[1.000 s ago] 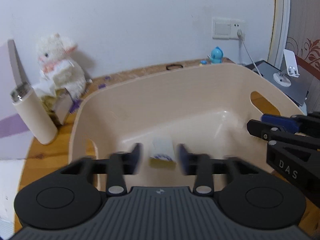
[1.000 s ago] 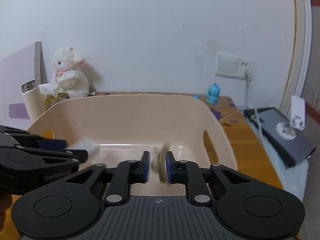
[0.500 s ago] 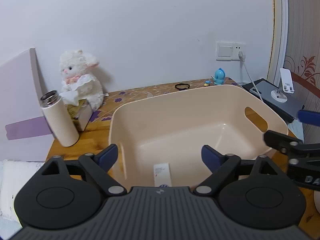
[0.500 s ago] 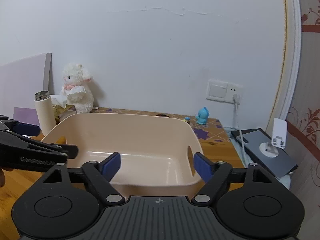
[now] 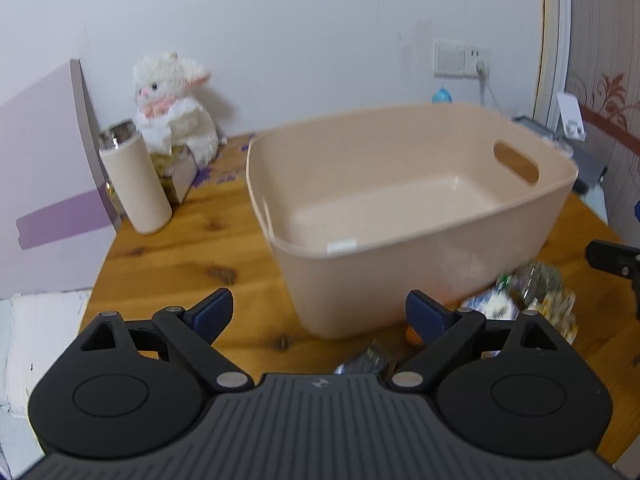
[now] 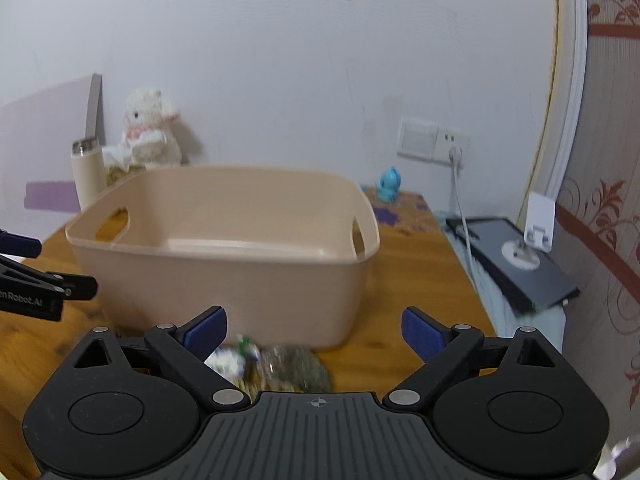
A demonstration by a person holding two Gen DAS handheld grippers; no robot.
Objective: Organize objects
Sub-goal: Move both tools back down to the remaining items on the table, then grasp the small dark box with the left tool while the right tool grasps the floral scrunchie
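A beige plastic bin [image 5: 400, 216] [image 6: 224, 252] with cut-out handles stands on the wooden table [image 5: 180, 264]. A white item [image 5: 341, 246] shows just over its near rim. Several small packets [image 5: 520, 300] [image 6: 276, 364] lie on the table in front of the bin, blurred. My left gripper [image 5: 320, 314] is open and empty, held back from the bin's near left corner. My right gripper [image 6: 314, 326] is open and empty, in front of the bin and above the packets.
A beige flask [image 5: 134, 184] [image 6: 86, 172], a white plush lamb [image 5: 172, 104] [image 6: 150, 132] and a purple board [image 5: 44, 192] stand at the back left. A blue figurine [image 6: 388, 184], wall socket with cable [image 6: 432, 142] and a dark tablet [image 6: 516, 260] are at the right.
Both grippers let go of their items inside the bin, opened wide, and drew back out to the front of the bin. Packets on the table have come into view.
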